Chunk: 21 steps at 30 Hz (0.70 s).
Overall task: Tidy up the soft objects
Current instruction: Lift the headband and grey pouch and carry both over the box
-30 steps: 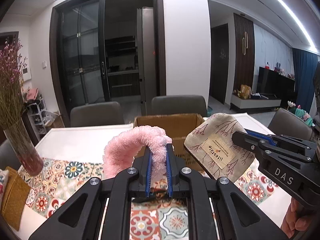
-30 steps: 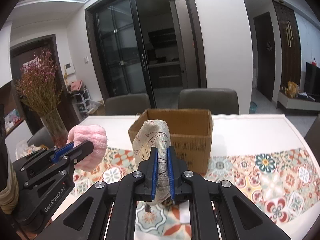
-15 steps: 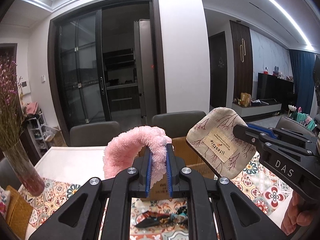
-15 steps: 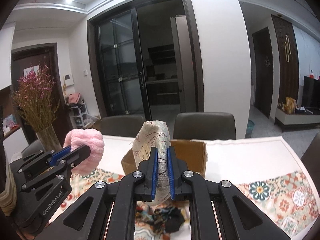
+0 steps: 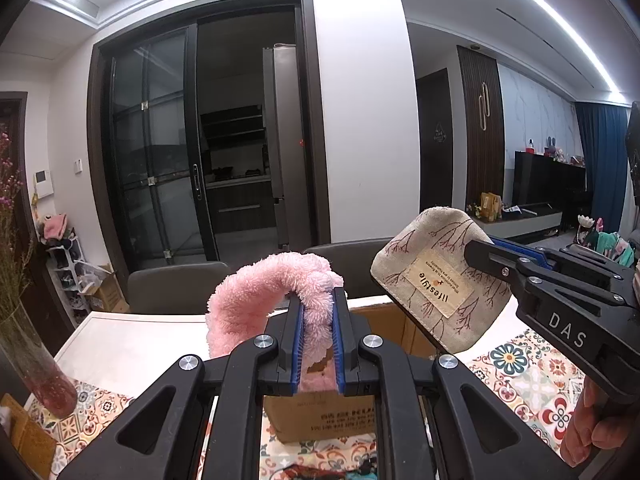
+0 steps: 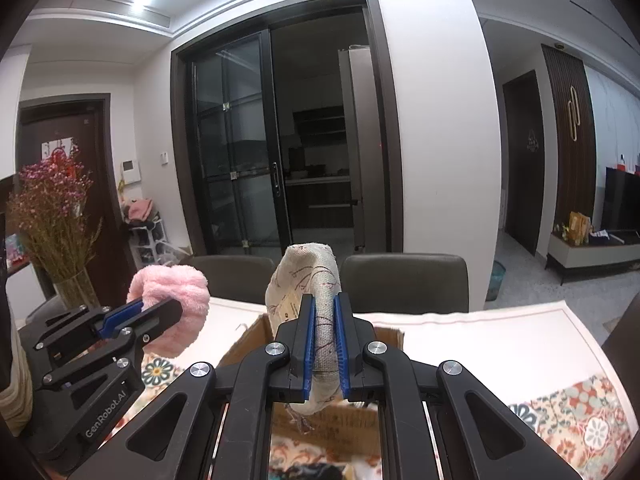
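Note:
My left gripper [image 5: 317, 296] is shut on a fluffy pink headband [image 5: 260, 296], which arches up and to the left of its blue pads. My right gripper [image 6: 325, 304] is shut on a beige fabric pouch [image 6: 308, 276] printed with red twigs and bearing a sewn label. Each gripper shows in the other's view: the pouch [image 5: 436, 280] at right, the pink headband [image 6: 172, 300] at left. Both are held in the air just in front of an open cardboard box [image 5: 328, 408] on the table; the box [image 6: 248, 340] sits right below the pouch.
The table wears a patterned tile-print runner [image 5: 532, 372] on a white top [image 6: 480, 344]. A glass vase of dried purple flowers [image 6: 52, 224] stands at the left. Grey chairs [image 6: 404, 280] line the far side. Dark small items [image 5: 320, 472] lie near the front edge.
Both grippers rose and moved toward the box with their objects; the box now sits lower and closer in both views, partly hidden behind the fingers. Grips are unchanged.

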### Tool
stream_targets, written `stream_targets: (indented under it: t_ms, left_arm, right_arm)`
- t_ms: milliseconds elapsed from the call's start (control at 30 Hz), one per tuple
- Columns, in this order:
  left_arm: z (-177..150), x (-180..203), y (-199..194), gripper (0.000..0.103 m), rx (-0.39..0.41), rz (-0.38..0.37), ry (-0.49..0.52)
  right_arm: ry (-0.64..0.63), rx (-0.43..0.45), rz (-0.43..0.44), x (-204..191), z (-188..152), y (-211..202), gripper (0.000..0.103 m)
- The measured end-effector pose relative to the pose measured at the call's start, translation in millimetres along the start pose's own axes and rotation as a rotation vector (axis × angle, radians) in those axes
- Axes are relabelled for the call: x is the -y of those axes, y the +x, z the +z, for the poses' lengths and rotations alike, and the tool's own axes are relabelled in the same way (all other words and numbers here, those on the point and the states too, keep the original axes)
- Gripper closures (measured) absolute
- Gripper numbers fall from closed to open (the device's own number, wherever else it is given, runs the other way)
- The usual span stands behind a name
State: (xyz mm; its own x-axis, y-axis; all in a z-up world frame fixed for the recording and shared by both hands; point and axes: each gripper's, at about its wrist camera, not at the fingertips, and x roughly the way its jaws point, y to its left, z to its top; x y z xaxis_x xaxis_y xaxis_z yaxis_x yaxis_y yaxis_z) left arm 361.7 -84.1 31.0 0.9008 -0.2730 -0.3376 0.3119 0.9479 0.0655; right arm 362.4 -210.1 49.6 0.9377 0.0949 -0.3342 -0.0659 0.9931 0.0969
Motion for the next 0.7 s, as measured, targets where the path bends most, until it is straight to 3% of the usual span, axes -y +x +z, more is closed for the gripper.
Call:
stream_targets:
  t_ms: [400,700]
  left_arm:
    - [1,-2,53,0.089,-0.028,-0.036,-0.015]
    - [-12,-4,96,0.089,-0.109,-0.078,-0.031]
  right_arm:
    - [-0.022,-0.023,-0.008,12,1,46,0.092]
    - [-0.02,-0.094,-0.017,13,-10,87,0.092]
